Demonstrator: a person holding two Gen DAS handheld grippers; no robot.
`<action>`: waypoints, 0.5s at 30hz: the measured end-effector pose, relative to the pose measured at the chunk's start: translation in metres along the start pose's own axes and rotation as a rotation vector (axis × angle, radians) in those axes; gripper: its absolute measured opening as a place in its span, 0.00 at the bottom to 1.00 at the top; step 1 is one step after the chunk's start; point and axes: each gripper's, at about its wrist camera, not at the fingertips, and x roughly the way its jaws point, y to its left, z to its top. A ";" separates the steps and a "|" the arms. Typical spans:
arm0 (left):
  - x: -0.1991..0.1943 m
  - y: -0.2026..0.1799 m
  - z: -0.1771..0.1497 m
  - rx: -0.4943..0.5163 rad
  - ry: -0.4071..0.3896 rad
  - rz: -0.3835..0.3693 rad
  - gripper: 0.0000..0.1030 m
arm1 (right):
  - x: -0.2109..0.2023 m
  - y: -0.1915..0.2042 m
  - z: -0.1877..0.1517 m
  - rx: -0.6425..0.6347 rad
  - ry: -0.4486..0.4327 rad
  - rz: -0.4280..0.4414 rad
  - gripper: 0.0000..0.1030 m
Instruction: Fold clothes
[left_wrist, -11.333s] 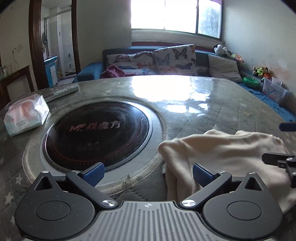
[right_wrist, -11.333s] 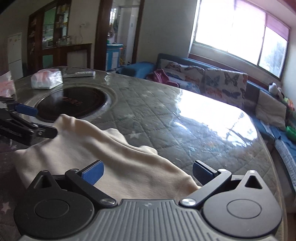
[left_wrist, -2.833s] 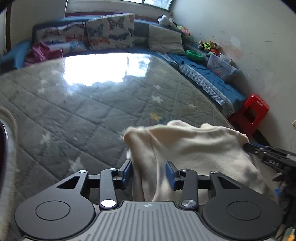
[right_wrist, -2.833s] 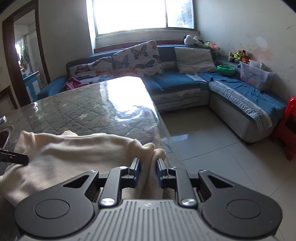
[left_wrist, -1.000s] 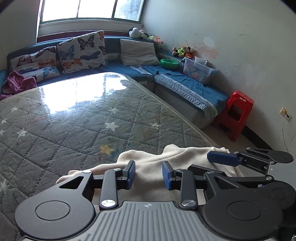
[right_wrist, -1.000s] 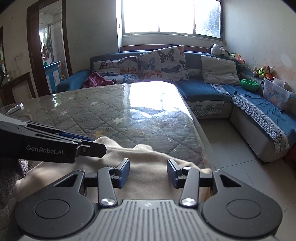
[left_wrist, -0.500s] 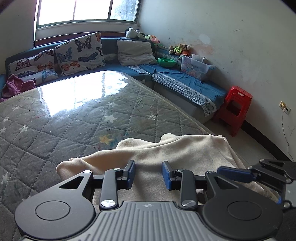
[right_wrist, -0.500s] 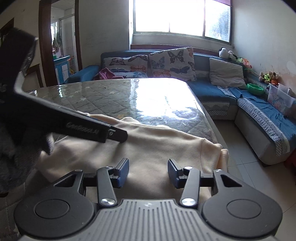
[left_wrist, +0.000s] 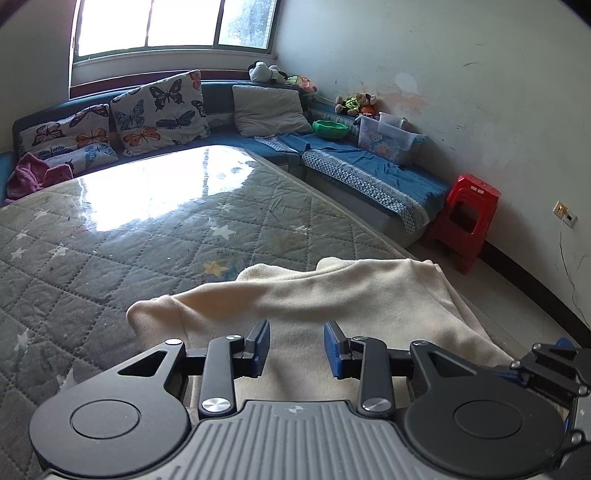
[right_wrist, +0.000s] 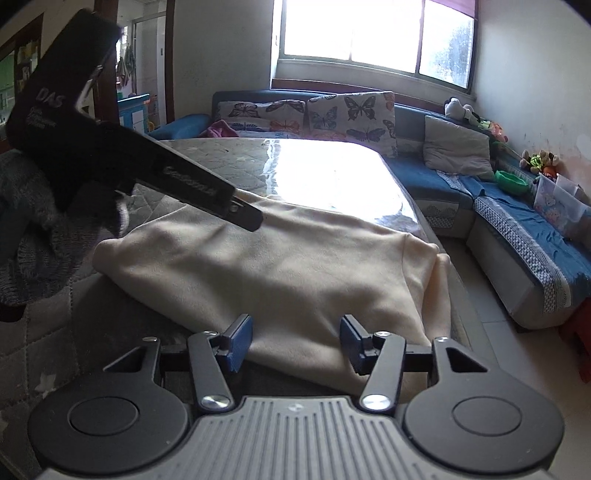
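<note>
A cream garment (left_wrist: 351, 291) lies spread flat on the grey quilted table (left_wrist: 147, 240), near its right-hand edge, with one side drooping over that edge (right_wrist: 439, 280). My left gripper (left_wrist: 295, 332) hovers low over the cloth. Its jaws are opening and the blue pads (left_wrist: 260, 343) stand apart, not pinching. My right gripper (right_wrist: 295, 332) sits at the garment's near hem, jaws opening, pads (right_wrist: 240, 343) clear of the fabric. The left gripper's black body (right_wrist: 192, 188) reaches in above the garment (right_wrist: 277, 266) from the left in the right wrist view.
The table's edge (right_wrist: 432, 236) drops to tiled floor (right_wrist: 487, 302) on the right. A blue corner sofa (left_wrist: 362, 173) with butterfly cushions runs behind and alongside. A red stool (left_wrist: 465, 221) stands by the wall. A grey knit sleeve (right_wrist: 29, 240) fills the left of the right wrist view.
The garment, pinched by both grippers a few seconds ago, now lies released and flat. Over the last second the right gripper drew back to the hem, jaws widening; the left jaws widened slightly.
</note>
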 end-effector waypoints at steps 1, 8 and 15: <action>-0.003 0.000 -0.002 0.001 -0.002 0.001 0.37 | -0.003 -0.002 -0.002 0.012 0.000 0.002 0.52; -0.028 0.000 -0.024 0.004 -0.009 -0.003 0.37 | -0.014 -0.020 -0.015 0.100 0.005 -0.007 0.53; -0.052 0.006 -0.050 -0.007 -0.020 0.006 0.37 | -0.027 -0.027 -0.015 0.110 -0.010 -0.019 0.53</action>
